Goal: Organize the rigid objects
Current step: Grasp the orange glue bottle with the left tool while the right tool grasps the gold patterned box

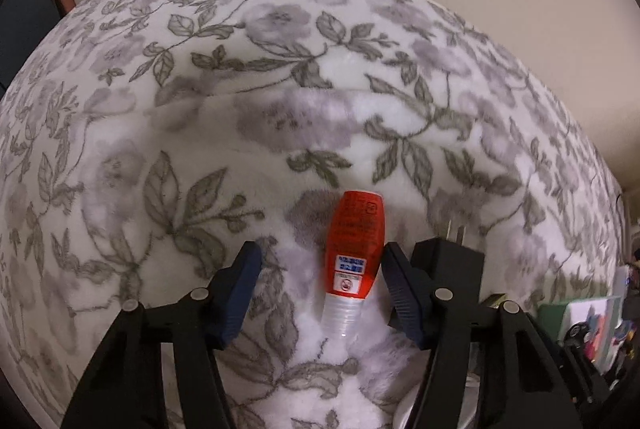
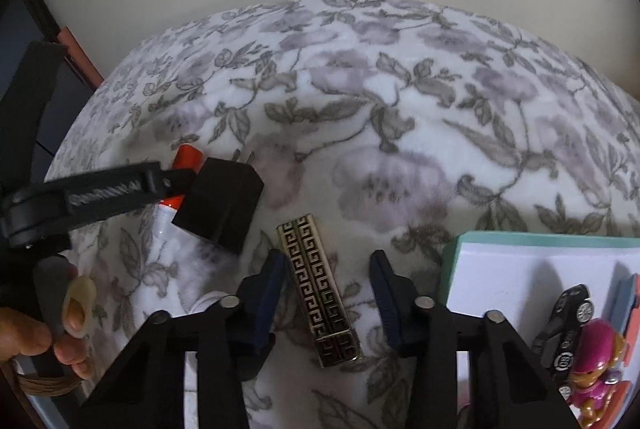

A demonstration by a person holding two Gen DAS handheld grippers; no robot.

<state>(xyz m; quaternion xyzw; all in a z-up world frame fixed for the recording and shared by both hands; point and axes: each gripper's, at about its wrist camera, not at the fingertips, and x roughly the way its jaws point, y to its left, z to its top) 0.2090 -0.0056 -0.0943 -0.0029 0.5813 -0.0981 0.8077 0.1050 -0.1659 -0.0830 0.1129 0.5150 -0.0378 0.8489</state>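
A small bottle (image 1: pixel 354 241) with a red label and a clear neck lies on the flowered blanket (image 1: pixel 280 89) between the fingers of my left gripper (image 1: pixel 320 253). Its right pad is close against the label, its left pad stands clear, so the gripper is open. The same bottle (image 2: pixel 186 159) shows in the right wrist view, partly behind the left gripper's arm. A gold-and-black patterned bar (image 2: pixel 320 285) lies lengthwise between the fingers of my right gripper (image 2: pixel 327 261). There is a gap on its right side, so that gripper is open too.
A black plug adapter (image 2: pixel 220 205) lies beside the bottle, also behind the left gripper's right finger as the adapter (image 1: pixel 452 249). A teal-rimmed white box (image 2: pixel 520 245) at the right holds a toy car (image 2: pixel 568 313) and a pink figure (image 2: pixel 596 361). A hand (image 2: pixel 36 333) grips the left tool.
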